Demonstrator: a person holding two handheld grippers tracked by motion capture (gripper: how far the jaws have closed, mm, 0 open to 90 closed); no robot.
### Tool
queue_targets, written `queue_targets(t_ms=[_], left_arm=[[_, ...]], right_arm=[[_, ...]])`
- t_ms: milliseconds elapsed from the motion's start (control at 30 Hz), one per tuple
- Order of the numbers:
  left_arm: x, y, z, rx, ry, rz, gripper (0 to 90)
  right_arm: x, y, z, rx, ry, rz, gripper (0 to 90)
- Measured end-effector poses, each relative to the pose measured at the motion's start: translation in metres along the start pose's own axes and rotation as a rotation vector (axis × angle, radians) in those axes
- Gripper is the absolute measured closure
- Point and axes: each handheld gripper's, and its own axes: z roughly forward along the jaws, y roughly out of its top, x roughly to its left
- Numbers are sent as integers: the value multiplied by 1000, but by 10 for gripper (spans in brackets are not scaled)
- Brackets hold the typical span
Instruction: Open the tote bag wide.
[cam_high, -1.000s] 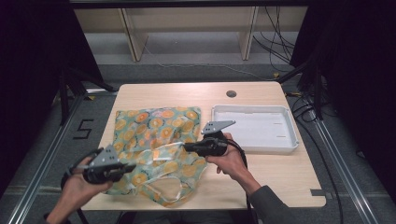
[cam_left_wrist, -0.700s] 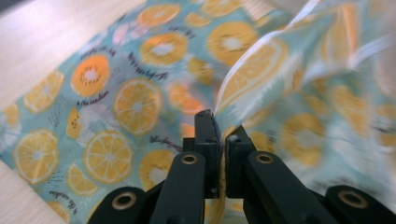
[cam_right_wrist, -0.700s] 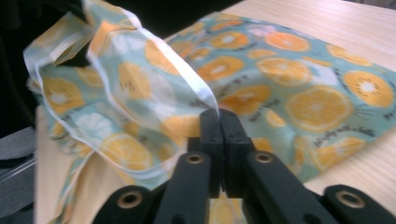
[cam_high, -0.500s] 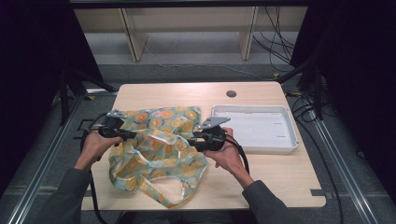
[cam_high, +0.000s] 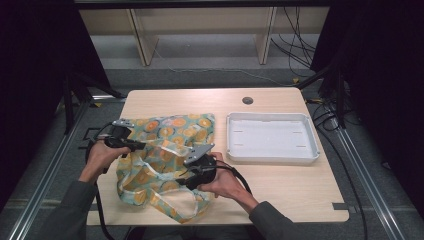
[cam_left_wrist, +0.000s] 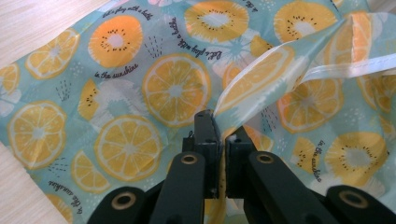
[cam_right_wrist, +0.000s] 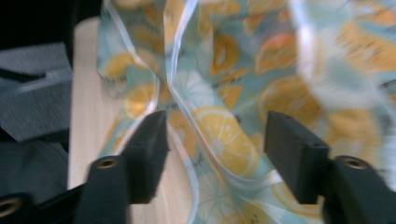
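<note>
A light blue fabric bag printed with orange slices (cam_high: 167, 150) lies crumpled on the left half of the wooden table (cam_high: 270, 192). My left gripper (cam_high: 131, 145) is at the bag's left edge, shut on a fold of the bag (cam_left_wrist: 247, 88). Over the bag's right side, my right gripper (cam_high: 192, 177) has its jaws apart; they have just been opening. In the right gripper view the bag (cam_right_wrist: 233, 130) and its pale strap lie under the right gripper (cam_right_wrist: 215, 140), and the pads do not press on it.
A shallow white tray (cam_high: 272, 137) sits on the right half of the table. A dark round hole (cam_high: 247, 100) marks the table's far edge. Cables and shelf legs are on the floor behind. Bare wood lies in front of the tray.
The left gripper moved from the near left up to the bag's left edge, dragging the fabric. The right gripper came toward me and down, and its jaws opened off the bag.
</note>
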Motion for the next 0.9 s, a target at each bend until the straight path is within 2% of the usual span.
queue_targets(t_ms=[67, 100, 133, 167, 200, 233, 267, 300, 333, 367, 400, 433, 500, 533, 567, 600, 633, 733, 767, 833, 867, 900], left_arm=[[-1, 0, 2, -4, 0, 2, 869], [-1, 0, 2, -5, -3, 2, 867], [-2, 0, 2, -13, -2, -2, 866], [-2, 0, 2, -13, -2, -2, 863], [-2, 0, 2, -6, -3, 8, 863], [-2, 0, 1, 3, -7, 10, 861], [-3, -1, 1, -15, -3, 4, 859], [-3, -1, 0, -17, -9, 8, 859], [-2, 0, -1, -18, -18, 14, 858], [-2, -1, -1, -17, -13, 16, 859], [-2, -1, -1, -17, -13, 16, 859], [-4, -1, -2, -11, -5, 19, 859], [-5, -2, -1, -12, -22, 35, 860], [-7, -1, -2, -2, -14, 39, 861], [-8, -1, 0, -11, -28, 36, 863], [-9, -1, 0, -11, -28, 39, 864], [-10, -1, 1, -8, -30, 48, 863], [-16, 2, 1, -11, -47, 61, 860], [-18, 3, 1, -17, -49, 61, 856], [-22, 5, -1, -17, -49, 70, 845], [-24, 6, -1, -16, -58, 76, 807], [-27, 6, -2, -20, -69, 62, 765]], right_arm=[[1, -1, 12, 38, -31, -32, 364], [0, -3, 22, 72, -65, -88, 553], [-2, -3, 25, 87, -72, -119, 674], [-2, -3, 25, 87, -72, -119, 674], [-5, -4, 27, 98, -77, -144, 787], [-7, -4, 27, 96, -69, -145, 884], [-10, -3, 23, 86, -33, -136, 900], [-10, -3, 23, 86, -33, -136, 900], [-10, -4, 19, 85, -12, -114, 900], [-8, -5, 10, 81, 35, -94, 900], [-8, -5, 10, 81, 35, -94, 900], [-7, -5, 7, 72, 45, -119, 900], [3, -6, -3, 63, 92, -104, 900], [7, -5, -9, 47, 115, -95, 900], [13, -5, -15, 39, 136, -51, 900], [18, -4, -22, 30, 152, -36, 900], [23, -5, -29, -2, 176, -24, 900], [29, -6, -38, -2, 196, -13, 900], [33, -6, -42, -13, 209, -24, 900], [35, -5, -50, -23, 225, -13, 900], [37, -2, -55, -39, 231, 14, 900], [35, 1, -55, -50, 237, -3, 900]])
